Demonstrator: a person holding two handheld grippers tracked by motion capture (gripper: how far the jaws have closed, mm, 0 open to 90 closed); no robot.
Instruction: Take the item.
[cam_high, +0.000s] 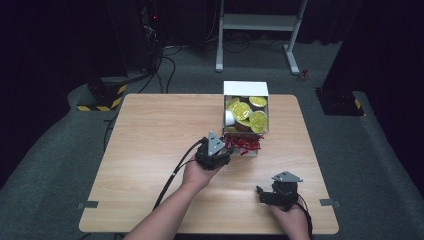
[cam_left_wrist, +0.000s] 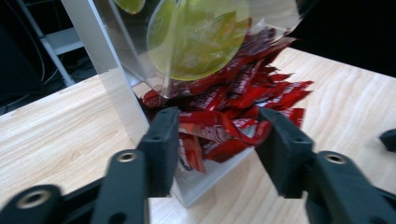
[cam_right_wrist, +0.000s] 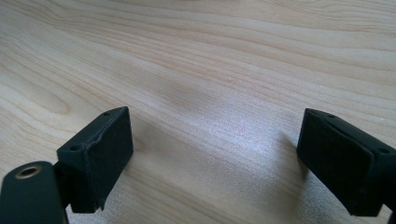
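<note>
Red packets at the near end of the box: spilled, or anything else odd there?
Somewhat. The red packets bulge past the clear box's near edge in a loose heap, some hanging over the table. The left gripper stands open around them.

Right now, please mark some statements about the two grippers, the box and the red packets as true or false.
1. The left gripper is at the red packets in the near part of the box. True.
2. The left gripper's pads are squeezed shut on a yellow-lidded cup. False: the jaws stand apart with red packets between them; whether they press on any cannot be told.
3. The right gripper is open over bare table. True.
4. The yellow-lidded cups lie scattered on the table. False: they sit in the far part of the box.
5. The right gripper holds a red packet. False: nothing is between its jaws.
</note>
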